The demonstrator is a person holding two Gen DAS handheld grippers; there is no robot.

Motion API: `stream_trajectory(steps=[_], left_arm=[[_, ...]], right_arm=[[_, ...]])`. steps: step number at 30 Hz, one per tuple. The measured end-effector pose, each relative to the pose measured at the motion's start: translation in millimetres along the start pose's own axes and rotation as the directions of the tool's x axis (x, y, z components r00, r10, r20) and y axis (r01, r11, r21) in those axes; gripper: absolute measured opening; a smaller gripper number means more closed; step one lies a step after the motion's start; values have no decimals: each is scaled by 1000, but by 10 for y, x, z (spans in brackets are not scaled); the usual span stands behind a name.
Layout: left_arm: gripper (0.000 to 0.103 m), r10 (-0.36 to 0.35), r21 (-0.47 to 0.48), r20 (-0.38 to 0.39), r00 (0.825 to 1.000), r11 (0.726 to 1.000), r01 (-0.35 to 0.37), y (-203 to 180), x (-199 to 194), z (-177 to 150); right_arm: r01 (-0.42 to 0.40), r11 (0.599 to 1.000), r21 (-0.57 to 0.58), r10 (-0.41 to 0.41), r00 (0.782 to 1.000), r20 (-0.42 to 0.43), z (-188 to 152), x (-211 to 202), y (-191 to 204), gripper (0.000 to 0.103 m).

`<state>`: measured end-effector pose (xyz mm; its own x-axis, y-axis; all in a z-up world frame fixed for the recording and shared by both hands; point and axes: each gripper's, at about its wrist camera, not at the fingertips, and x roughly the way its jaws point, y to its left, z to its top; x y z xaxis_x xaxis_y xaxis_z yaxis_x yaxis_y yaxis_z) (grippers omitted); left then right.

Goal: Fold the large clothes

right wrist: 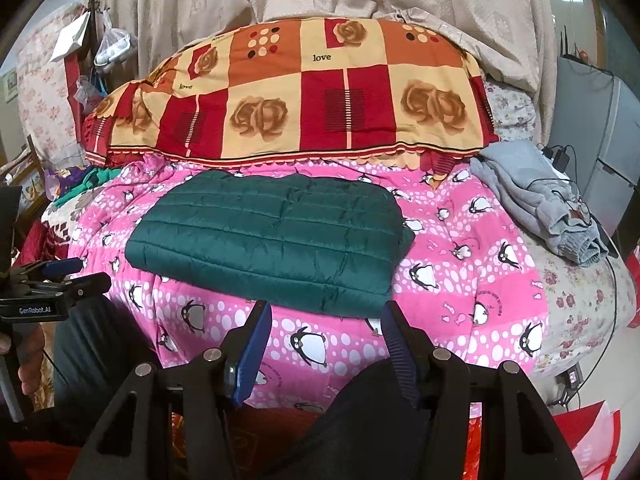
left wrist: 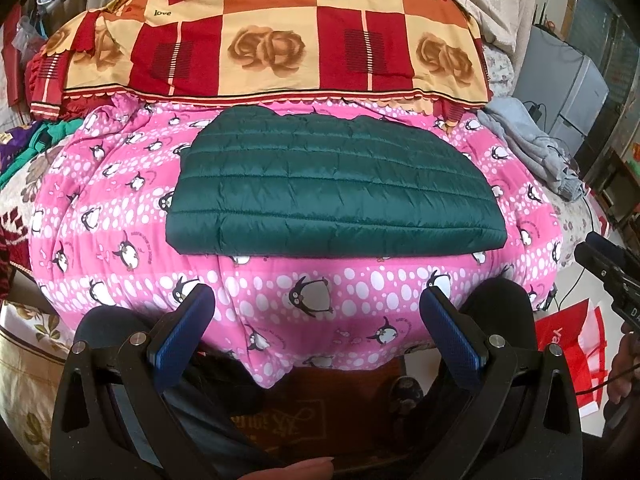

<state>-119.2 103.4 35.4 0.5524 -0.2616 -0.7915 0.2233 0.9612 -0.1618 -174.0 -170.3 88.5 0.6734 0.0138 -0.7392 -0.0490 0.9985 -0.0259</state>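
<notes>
Left wrist view: left gripper (left wrist: pixel 316 300) hangs over the near edge of the bed w/ its blue pads (left wrist: pixel 452 336) spread wide, nothing between them, not touching any fabric afaict. The green quilted jacket (left wrist: pixel 328 188) is folded into a neat rectangle and lies flat in the middle of the pink penguin blanket (left wrist: pixel 120 240), well ahead of the fingers. Behind it, a red/orange rose-print quilt (left wrist: pixel 272 40) w/ "love" on it is piled up. A grey garment (left wrist: pixel 532 144) is bunched at the right edge of the bed, apart from the jacket.

Right wrist view: right gripper (right wrist: pixel 326 320) is also open, though narrower than the left one, holding nothing, tips just short of the jacket's (right wrist: pixel 272 236) near right corner. Left gripper (right wrist: pixel 80 270) shows at the far left edge of this view, off the blanket (right wrist: pixel 460 280).
</notes>
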Motion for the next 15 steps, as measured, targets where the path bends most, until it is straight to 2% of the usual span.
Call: stream_trajectory(steps=[15], left_arm=[[103, -10, 24, 15, 1000, 1000, 10, -20, 2, -50]], right_arm=[[-2, 1000, 2, 2, 1000, -4, -27, 17, 35, 54]])
